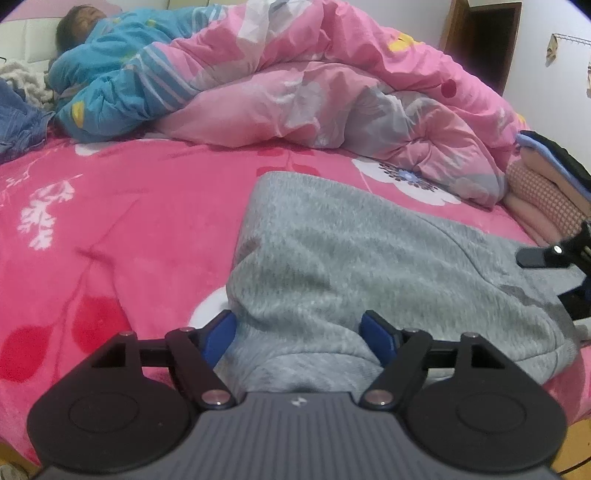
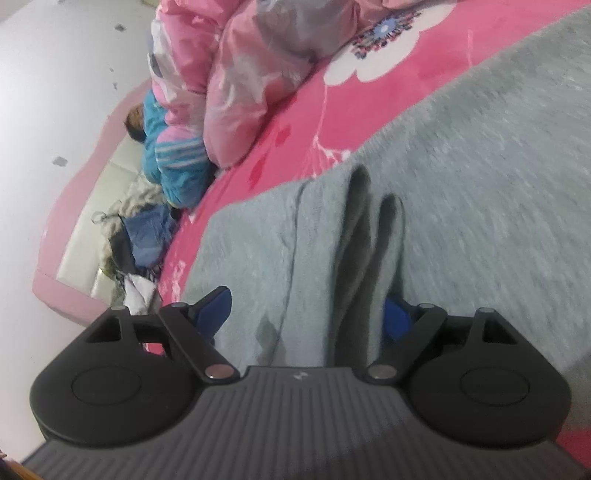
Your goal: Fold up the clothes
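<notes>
Grey garment (image 2: pixel 461 177) — blurred, edge-cropped

Ahead of my left gripper: bed under a pink floral blanket (image 1: pixel 129 221), pink quilt (image 1: pixel 332 92) heaped beyond, person lying far left. White wall (image 1: pixel 546 22) and dark wooden doorway (image 1: pixel 484 40) far right.

Sweater (image 1: pixel 351 258) on bed (image 1: pixel 129 229), quilt (image 1: pixel 332 103) behind it, folded stack (image 1: pixel 546 184) at right
</notes>
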`<state>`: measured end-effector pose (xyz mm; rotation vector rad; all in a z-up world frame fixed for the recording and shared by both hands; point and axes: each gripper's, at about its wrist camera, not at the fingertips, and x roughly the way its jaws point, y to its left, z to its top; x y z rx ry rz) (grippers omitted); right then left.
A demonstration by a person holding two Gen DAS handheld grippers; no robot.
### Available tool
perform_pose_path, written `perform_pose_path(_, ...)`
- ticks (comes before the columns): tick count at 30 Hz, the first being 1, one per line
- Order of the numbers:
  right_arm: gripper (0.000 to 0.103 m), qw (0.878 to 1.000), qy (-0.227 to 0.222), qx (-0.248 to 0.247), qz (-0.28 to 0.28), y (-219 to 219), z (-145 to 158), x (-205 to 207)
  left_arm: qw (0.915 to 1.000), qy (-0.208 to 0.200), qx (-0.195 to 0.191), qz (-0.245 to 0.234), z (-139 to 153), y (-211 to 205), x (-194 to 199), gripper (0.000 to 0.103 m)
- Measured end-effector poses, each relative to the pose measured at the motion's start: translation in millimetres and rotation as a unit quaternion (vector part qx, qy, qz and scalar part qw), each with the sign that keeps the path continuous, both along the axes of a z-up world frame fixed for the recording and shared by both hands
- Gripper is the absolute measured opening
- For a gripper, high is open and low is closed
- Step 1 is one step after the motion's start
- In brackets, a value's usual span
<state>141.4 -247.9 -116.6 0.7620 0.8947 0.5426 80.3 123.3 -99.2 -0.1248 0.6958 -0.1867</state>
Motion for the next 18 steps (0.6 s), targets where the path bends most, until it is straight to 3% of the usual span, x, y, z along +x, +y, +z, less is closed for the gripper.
perform_pose_path(1, 0.082, 1.000, -0.005, 0.004, -0.003, 1, -1, 2, 1.0000, 0.000, 0.001, 0.000, 0, -1, 0, 0.077)
perform_pose_path(2, 0.070, 1.000, -0.008, -0.003, -0.008, 4, -1, 4, 1.0000, -0.001, 0.003, 0.000, 0, -1, 0, 0.077)
perform_pose_path(3, 0.040, 1.000, -0.012, -0.011, -0.012, 7, 0, 5, 1.0000, -0.002, 0.004, 0.000, 1, -1, -1, 0.077)
perform_pose_path(4, 0.029, 1.000, -0.009, -0.014, -0.015, 9, -1, 6, 1.0000, -0.004, 0.005, 0.001, 2, -2, -2, 0.076)
perform_pose_path(7, 0.023, 0.999, -0.017, -0.015, -0.024, 11, 3, 3, 0.9997, -0.022, 0.007, 0.005, 14, -2, -9, 0.074)
perform_pose_path(12, 0.021, 0.996, -0.085, -0.004, -0.027, -7, 35, -14, 0.9975, -0.070, 0.007, -0.007, 46, -14, -17, 0.075)
perform_pose_path(18, 0.021, 0.988, -0.137, -0.035, -0.066, -84, 66, -34, 0.9977, -0.041, 0.014, -0.053, 50, -53, 7, 0.075)
